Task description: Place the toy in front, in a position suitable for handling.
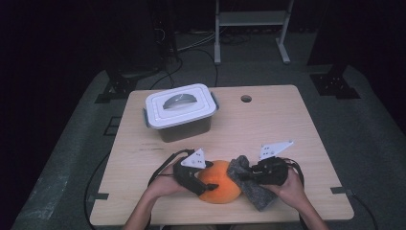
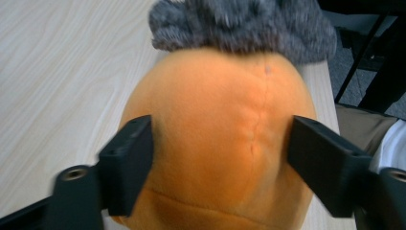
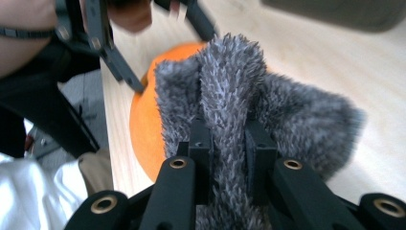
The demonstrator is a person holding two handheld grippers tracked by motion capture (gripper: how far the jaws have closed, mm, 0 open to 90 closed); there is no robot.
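Observation:
A round orange plush toy (image 1: 221,188) lies near the table's front edge, with a grey fuzzy cloth (image 1: 256,194) against its right side. My left gripper (image 1: 209,184) reaches in from the left, and in the left gripper view its jaws stand on either side of the orange plush toy (image 2: 220,110), pads pressing into its flanks. The grey cloth (image 2: 239,24) lies over the toy's far end. My right gripper (image 3: 227,139) is shut on a raised fold of the grey cloth (image 3: 230,81), and the orange toy (image 3: 143,124) shows behind it.
A dark storage box with a white lid and grey handle (image 1: 179,110) stands at the back left of the wooden table (image 1: 273,124). A small round hole (image 1: 246,98) sits near the table's far edge. A white metal frame (image 1: 251,28) stands on the floor beyond.

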